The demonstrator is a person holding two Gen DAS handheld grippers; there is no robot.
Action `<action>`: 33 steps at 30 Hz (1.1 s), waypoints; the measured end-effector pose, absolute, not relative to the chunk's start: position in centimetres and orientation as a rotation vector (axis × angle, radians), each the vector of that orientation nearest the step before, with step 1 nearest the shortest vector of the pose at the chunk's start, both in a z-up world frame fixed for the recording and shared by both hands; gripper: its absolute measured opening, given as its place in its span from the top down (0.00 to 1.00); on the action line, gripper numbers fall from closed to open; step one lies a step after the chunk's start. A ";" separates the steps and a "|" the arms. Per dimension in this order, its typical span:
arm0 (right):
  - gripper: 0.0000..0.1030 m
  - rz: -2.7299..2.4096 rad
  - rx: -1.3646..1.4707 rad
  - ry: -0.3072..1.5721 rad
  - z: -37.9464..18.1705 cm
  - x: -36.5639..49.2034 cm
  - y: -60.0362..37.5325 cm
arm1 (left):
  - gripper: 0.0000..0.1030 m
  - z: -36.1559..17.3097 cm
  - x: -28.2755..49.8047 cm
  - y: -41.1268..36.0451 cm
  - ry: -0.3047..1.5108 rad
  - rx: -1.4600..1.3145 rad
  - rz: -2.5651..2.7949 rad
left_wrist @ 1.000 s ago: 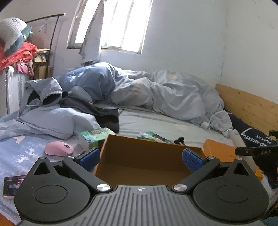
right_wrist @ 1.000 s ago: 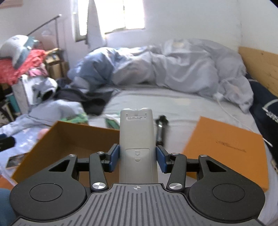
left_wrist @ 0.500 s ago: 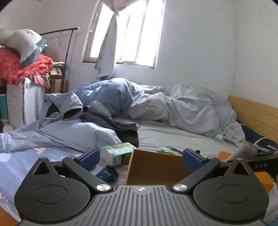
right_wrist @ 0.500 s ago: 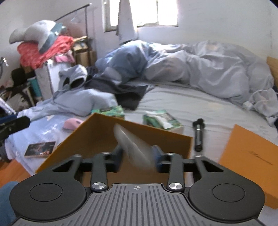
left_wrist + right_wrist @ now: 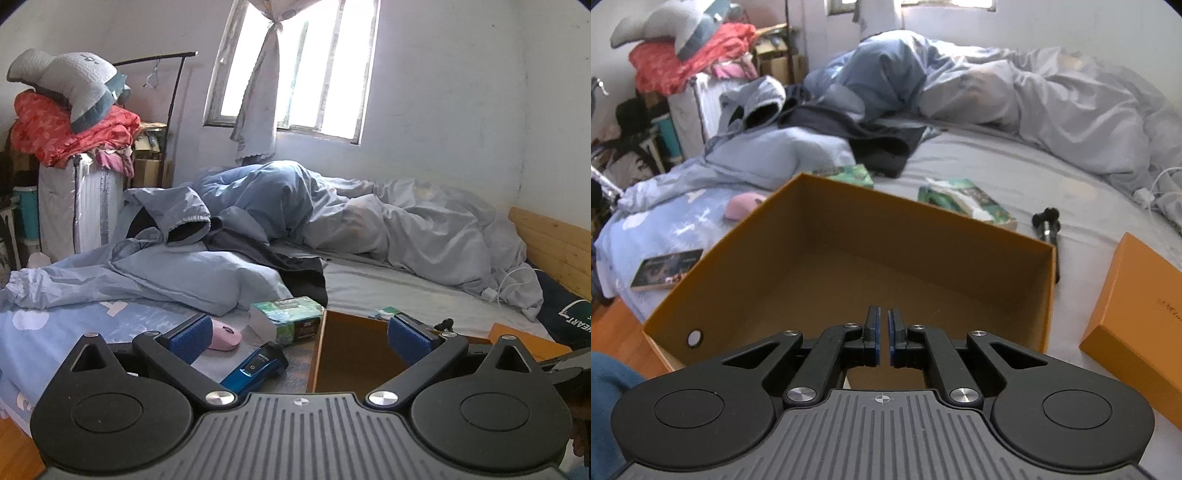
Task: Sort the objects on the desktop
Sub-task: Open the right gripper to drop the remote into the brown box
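The right gripper (image 5: 884,334) hangs over the open orange cardboard box (image 5: 1047,295), its ribbed blue pads nearly pressed together with nothing between them. The left gripper (image 5: 299,334) is spread wide and empty above the bed, where a glossy blue shaver (image 5: 255,367), a rounded pink mouse (image 5: 225,334) and a green tissue pack (image 5: 286,319) lie just left of the box
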State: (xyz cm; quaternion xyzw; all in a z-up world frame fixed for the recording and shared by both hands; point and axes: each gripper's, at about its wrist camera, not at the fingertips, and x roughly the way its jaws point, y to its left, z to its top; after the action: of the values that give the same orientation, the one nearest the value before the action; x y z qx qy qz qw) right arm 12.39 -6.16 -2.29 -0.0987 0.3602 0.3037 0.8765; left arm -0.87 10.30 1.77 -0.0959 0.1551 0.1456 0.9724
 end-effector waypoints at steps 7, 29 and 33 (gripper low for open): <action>0.95 0.662 -0.233 0.789 -3.5 11.6 -5.6 | 0.00 1.7 -0.8 10.3 0.322 -0.197 0.288; 0.98 0.650 -0.269 0.814 -4.5 10.6 -6.8 | 0.00 1.2 0.4 8.9 0.338 -0.187 0.232; 0.98 0.644 -0.269 0.819 -4.8 10.9 -7.1 | 0.00 1.2 0.6 8.7 0.343 -0.185 0.226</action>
State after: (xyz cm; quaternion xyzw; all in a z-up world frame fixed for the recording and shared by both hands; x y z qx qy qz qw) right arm 10.87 -7.08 -4.80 -0.1282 0.3902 0.3065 0.8587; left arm 0.61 8.75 1.16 -0.0919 0.1699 0.1119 0.9748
